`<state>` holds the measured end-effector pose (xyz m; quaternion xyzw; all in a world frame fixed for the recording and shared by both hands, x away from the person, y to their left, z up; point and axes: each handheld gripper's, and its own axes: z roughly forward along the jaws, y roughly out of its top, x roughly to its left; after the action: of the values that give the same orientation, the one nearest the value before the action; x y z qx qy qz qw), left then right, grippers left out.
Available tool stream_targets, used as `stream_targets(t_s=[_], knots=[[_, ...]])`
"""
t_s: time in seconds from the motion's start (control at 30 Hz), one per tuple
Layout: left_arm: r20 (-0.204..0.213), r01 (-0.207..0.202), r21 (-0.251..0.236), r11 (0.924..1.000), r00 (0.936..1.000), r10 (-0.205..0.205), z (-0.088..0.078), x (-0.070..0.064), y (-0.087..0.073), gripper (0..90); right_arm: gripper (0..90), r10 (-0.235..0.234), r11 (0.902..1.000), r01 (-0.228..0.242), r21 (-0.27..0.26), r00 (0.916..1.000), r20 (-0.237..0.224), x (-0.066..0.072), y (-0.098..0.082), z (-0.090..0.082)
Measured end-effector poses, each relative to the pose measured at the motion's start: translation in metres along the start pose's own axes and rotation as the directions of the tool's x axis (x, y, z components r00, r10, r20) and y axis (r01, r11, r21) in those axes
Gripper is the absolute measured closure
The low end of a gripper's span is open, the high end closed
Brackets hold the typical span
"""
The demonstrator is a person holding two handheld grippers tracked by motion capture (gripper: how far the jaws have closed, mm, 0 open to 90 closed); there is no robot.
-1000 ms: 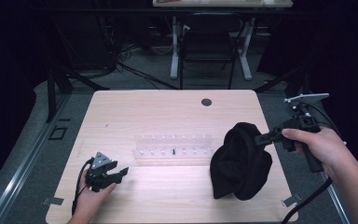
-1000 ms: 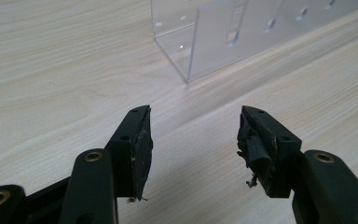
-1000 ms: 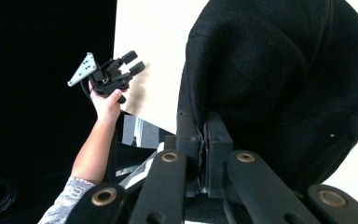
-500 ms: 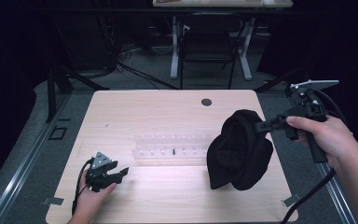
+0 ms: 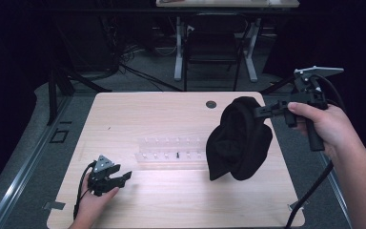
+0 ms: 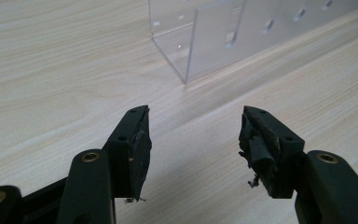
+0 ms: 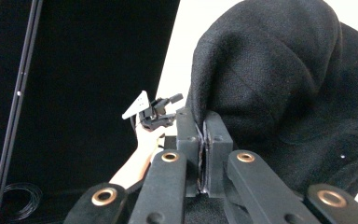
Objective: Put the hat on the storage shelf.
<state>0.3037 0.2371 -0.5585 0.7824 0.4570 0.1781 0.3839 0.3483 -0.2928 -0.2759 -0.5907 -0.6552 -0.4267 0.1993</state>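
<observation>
The wooden table (image 5: pixel 171 114) is carrying a clear plastic rack (image 5: pixel 171 153) near its middle, with small holes along its walls. To the right of the rack, a black knitted hat (image 5: pixel 238 140) is hanging in the air above the right part of the table; its lower folds are coming close to the wood, but I cannot tell if they are touching it.

The hat is looking soft and light, I think: it is drooping in loose folds below the point where it is pinched and is not keeping any shape. The knit is seeming rough, so probably it is not slipping easily, and it is not fragile. A fold or the edge is a good place to take it, and a second hold on the opposite edge would be opening it.

The right gripper (image 5: pixel 263 111) is pressing its jaws together on a fold at the top of the hat. The left gripper (image 5: pixel 120 177) is resting low near the front left of the table, jaws apart and holding nothing, with the end of the rack just ahead of it.
</observation>
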Motion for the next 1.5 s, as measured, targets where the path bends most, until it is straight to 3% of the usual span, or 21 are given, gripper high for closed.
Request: stream_targets(t_s=[0.57,1.5], knots=[[0.002,0.001,0.006,1.0,1.0,-0.001,0.001,0.001,0.001,43.3,87.8,-0.021,0.9997,0.02,-0.016,0.9997,-0.014,0.01,0.028,0.03],[0.011,0.0,-0.001,1.0,0.9999,0.0,0.002,-0.001,0.002,43.3,87.8,-0.005,0.9985,0.003,-0.054,0.9986,-0.052,0.02,0.061,0.085]])
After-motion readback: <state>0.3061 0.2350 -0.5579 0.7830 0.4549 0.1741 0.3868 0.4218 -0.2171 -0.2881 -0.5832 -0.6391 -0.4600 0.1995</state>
